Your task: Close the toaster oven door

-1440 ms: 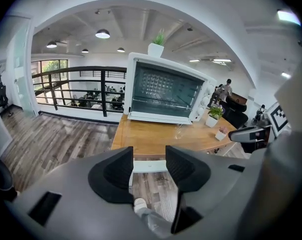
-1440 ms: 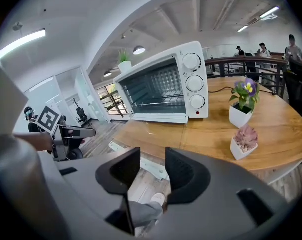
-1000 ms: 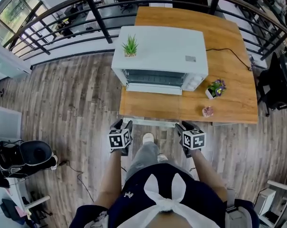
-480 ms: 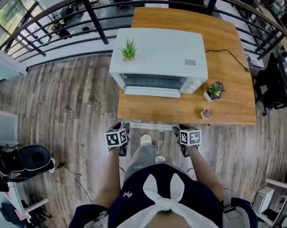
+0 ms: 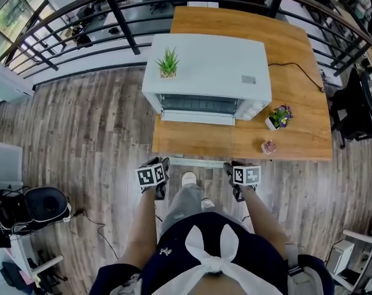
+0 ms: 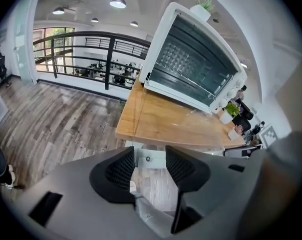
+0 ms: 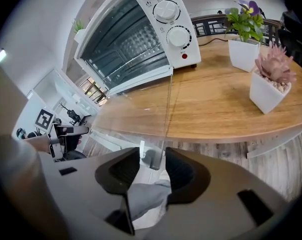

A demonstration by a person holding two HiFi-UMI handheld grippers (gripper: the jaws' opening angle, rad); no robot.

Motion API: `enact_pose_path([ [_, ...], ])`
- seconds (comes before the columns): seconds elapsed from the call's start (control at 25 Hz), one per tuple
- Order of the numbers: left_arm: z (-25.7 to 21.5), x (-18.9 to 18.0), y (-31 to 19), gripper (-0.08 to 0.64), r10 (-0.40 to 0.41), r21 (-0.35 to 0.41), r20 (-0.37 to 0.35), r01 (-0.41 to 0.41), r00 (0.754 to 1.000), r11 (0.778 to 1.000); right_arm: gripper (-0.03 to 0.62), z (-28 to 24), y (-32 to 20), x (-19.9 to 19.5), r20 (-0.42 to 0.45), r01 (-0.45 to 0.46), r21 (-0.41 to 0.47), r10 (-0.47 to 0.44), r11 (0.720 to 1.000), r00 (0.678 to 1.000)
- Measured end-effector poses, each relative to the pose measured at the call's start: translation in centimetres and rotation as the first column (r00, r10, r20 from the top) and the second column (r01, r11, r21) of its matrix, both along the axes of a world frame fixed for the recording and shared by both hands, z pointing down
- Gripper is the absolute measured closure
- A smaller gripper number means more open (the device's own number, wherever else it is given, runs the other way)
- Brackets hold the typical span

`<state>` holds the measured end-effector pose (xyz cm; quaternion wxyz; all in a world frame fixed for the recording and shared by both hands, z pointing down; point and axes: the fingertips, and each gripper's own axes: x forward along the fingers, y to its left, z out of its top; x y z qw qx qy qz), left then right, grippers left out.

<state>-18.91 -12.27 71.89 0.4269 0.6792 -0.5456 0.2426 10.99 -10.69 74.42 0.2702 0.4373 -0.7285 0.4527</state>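
The left gripper (image 5: 156, 165) has its jaws spread with nothing clamped; looking along them, a white handle (image 5: 198, 161) crosses just past the tips, its mounting screw showing in the gap. The right gripper (image 5: 238, 166) is likewise released, and its own view shows the handle's other end standing in the opening ahead of its jaws, not pinched.

Both grippers sit at the same reach, one at each end of the handle, so neither is clearly nearer. The handle's long axis runs crosswise to both, from one gripper to the other.

Beyond the handle, straight ahead of both grippers, the glass door (image 5: 198, 141) lies dropped flat over the near part of the wooden table (image 5: 296, 128), hinged at its far edge to the white toaster oven (image 5: 207, 66), whose cavity gapes toward the grippers.

My reading is that the closing move turns on this: the free edge is the near one, so it has to be lifted up and swung away from the grippers, about the hinge line parallel to the handle.
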Motion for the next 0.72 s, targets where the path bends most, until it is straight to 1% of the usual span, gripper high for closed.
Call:
enact_pose_path([
  [0.08, 0.2, 0.1, 0.1, 0.360, 0.008, -0.008, 0.003, -0.008, 1.000, 1.000, 0.444, 0.0, 0.0, 0.0, 0.002, -0.004, 0.002, 0.004, 1.000, 1.000],
  [0.2, 0.2, 0.4, 0.2, 0.365, 0.019, -0.014, 0.008, -0.019, 1.000, 1.000, 0.465, 0.0, 0.1, 0.2, -0.004, -0.008, 0.004, 0.008, 1.000, 1.000],
  [0.32, 0.3, 0.3, 0.1, 0.378, 0.019, -0.011, 0.019, -0.019, 1.000, 1.000, 0.468, 0.0, 0.0, 0.1, -0.002, -0.009, 0.005, 0.009, 1.000, 1.000],
  [0.52, 0.1, 0.8, 0.0, 0.462, 0.035, 0.002, 0.026, -0.035, 0.999, 0.999, 0.469, -0.1, -0.1, 0.2, -0.007, -0.012, 0.005, 0.012, 1.000, 1.000],
  [0.72, -0.4, 1.4, -0.3, 0.492, 0.044, 0.015, 0.021, -0.044, 0.999, 0.999, 0.469, -0.2, 0.0, 0.2, -0.003, -0.015, 0.008, 0.015, 1.000, 1.000],
])
